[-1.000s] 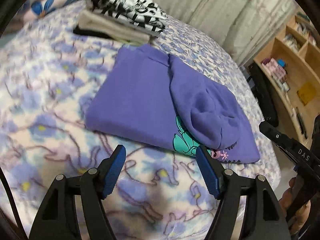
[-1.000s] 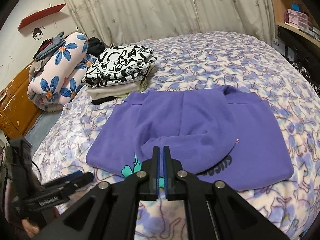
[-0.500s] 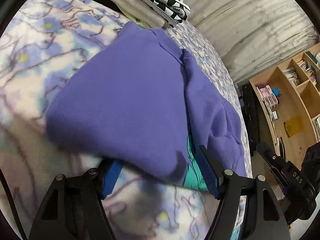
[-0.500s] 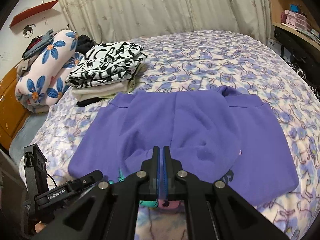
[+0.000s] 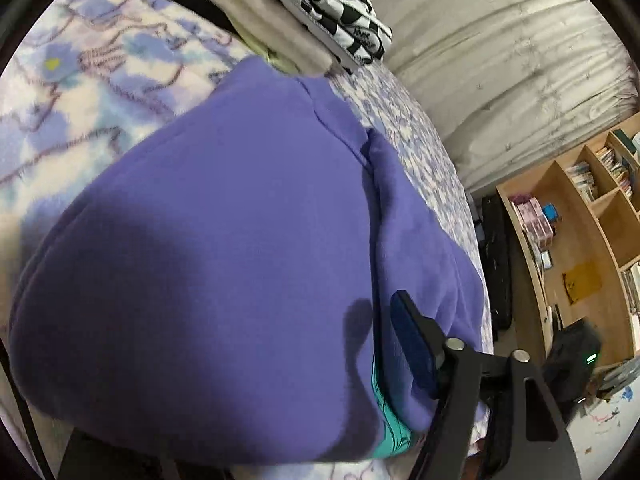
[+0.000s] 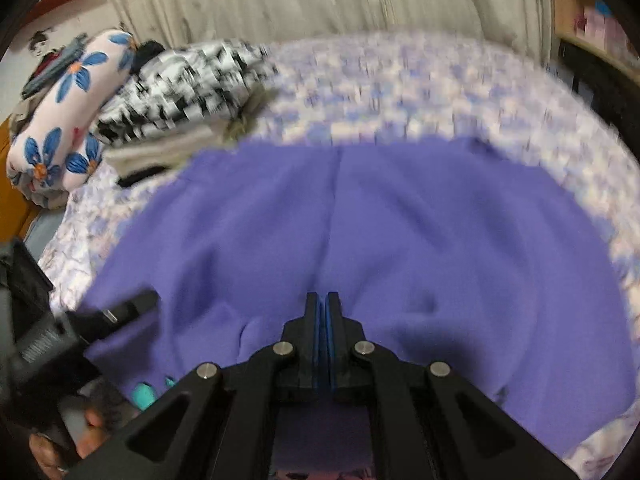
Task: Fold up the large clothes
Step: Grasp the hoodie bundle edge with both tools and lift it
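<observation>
Looking along the left gripper (image 5: 280, 408) from its wrist camera, a purple sweatshirt (image 5: 224, 264), already folded into a rough rectangle, fills most of the view and lies on a bed (image 5: 80, 80) with a blue flowered cover; the sweatshirt's near edge sits between the jaws, one blue-padded finger (image 5: 412, 348) showing on the right while the cloth hides the other; the jaws have just been closing on that edge from about half open, though whether the pads press the cloth yet cannot be told; a stack of folded clothes (image 5: 320, 12) topped with black-and-white print sits just beyond the far edge; a wooden bookshelf (image 5: 580, 240) stands at the right

From the right wrist camera, blurred, the right gripper (image 6: 322, 312) has its jaws pressed together with nothing between them, tips low over the sweatshirt's (image 6: 380, 240) near half; the left gripper (image 6: 132, 308) reaches in at the near left corner, a hand (image 6: 60, 440) behind it; a rolled flowered quilt (image 6: 68, 120) lies far left

A likely risk: only the top layer is caught, so lifting would peel the fold open; one side lifted alone could skew the fold; carrying the edge too far may knock the stack
</observation>
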`<state>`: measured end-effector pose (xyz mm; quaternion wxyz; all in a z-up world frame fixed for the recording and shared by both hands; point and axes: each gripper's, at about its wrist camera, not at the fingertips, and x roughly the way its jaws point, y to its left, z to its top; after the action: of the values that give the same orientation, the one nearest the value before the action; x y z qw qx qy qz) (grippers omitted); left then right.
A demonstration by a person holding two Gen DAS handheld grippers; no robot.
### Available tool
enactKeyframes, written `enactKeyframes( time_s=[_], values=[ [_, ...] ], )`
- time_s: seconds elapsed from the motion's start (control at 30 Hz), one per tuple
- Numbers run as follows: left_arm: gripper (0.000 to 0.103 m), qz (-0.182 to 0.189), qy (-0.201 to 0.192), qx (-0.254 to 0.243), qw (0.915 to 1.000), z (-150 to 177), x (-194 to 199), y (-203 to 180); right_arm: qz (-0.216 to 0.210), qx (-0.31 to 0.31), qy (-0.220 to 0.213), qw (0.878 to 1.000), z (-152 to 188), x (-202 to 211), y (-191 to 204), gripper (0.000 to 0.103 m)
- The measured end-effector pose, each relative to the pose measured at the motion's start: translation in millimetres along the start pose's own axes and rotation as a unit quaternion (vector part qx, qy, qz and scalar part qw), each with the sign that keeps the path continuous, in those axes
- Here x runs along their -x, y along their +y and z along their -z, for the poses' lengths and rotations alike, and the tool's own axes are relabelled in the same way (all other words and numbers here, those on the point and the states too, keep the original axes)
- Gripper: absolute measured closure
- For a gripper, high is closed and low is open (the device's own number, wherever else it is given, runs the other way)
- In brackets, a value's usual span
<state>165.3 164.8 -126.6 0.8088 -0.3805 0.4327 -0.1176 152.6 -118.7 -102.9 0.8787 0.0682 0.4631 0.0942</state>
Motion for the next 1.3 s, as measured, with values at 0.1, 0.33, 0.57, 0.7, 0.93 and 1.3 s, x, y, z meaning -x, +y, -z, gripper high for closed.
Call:
enactKeyframes(
  time_s=[0.1,0.33,0.57,0.7,0.93,1.3],
  values=[
    [0.074,-0.024,-0.028,-0.012,0.9992,-2,3,-8,0.0,0.01,-0.019,1.0,7,2,1,0.101],
    [0.083,-0.073,-0.106,-0.149,0.9804,12,23,-78,-0.023,-0.007,-0.024,0.999,9,2,-9,0.1],
    [0.083,-0.077,-0.122,-0.278,0.9498,27,38,-155,-0.092,-0.059,-0.012,0.994,9,1,-36,0.101],
    [0.083,-0.084,-0.126,-0.336,0.9297,45,37,-192,-0.126,-0.081,0.007,0.989,10,3,-51,0.101],
    [0.083,-0.071,-0.122,-0.431,0.8913,82,26,-252,-0.173,-0.128,0.019,0.976,24,41,-94,0.098],
    [0.08,-0.09,-0.07,-0.509,0.8532,133,-31,-314,-0.04,-0.224,-0.067,0.971,54,110,-197,0.093]
  ],
)
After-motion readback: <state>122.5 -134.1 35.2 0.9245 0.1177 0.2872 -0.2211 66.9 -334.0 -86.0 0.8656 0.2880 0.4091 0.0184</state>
